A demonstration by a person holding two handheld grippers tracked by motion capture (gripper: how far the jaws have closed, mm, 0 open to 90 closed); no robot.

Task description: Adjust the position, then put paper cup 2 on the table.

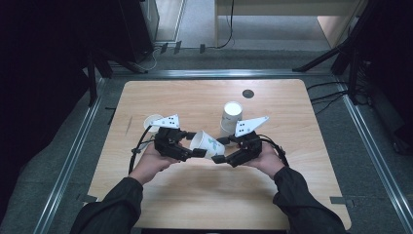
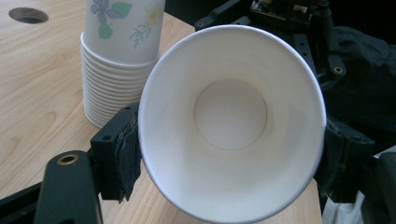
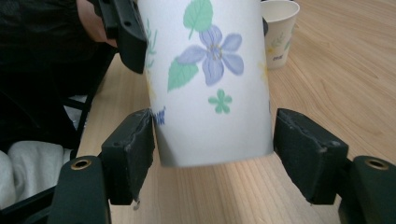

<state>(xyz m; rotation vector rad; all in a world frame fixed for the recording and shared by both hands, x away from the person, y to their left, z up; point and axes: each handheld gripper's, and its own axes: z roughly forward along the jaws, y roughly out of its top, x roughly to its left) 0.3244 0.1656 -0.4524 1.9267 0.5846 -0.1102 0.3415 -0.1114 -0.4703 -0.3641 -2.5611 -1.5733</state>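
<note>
surroundings: stack of paper cups stands upright on the worktop just behind the right claw; in the left claw view the stack sits beside the held cup's rim, very close, touch not clear
more around: single flowered cup upright behind the left claw, apart from it; also seen far off past the held cup in the right claw view
worktop extras: dark round hole well beyond the stack
in the way: nothing between the two claws except the held cup
held cup: paper cup tipped on its side, lifted off the worktop, between both claws, mouth toward the left claw
left claw: narrow-ish, pads pressed on the rim of the cup from both sides, holding it
right claw: wide, base end of the cup sits between the pads; left pad at or nearly at the wall, gap on the other side, no grip
counts: one held cup, one loose cup, one stack, two claws, two hands
</note>
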